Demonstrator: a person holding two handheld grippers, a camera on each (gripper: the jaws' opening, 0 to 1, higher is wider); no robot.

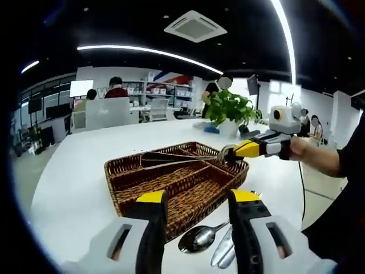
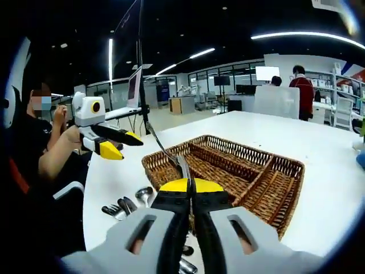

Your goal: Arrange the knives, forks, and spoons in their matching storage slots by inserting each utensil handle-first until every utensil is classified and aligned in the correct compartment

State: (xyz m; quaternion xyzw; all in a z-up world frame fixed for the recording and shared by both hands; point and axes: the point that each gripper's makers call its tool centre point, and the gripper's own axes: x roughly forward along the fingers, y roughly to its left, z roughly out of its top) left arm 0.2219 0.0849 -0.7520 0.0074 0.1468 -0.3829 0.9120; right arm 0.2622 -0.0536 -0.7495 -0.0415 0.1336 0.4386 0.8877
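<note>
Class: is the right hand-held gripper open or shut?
Shut: the right hand-held gripper has its jaws closed on a utensil above the wicker tray.

- We count one wicker basket [image 1: 128, 171] on the white table [image 1: 74, 171], split by wicker walls into several long slots; the exact slot number cannot be told.
- We count two grippers: the left gripper [image 1: 197, 214] and the right gripper [image 2: 191, 191].
- We count one knife [image 1: 177, 160], clamped in the right gripper.
- We count one spoon [image 1: 199, 237] lying loose beside the basket.
- Further utensils [image 2: 117, 206] lie beside it; their count and kind cannot be told.
- We count one potted plant [image 1: 231, 108].
</note>
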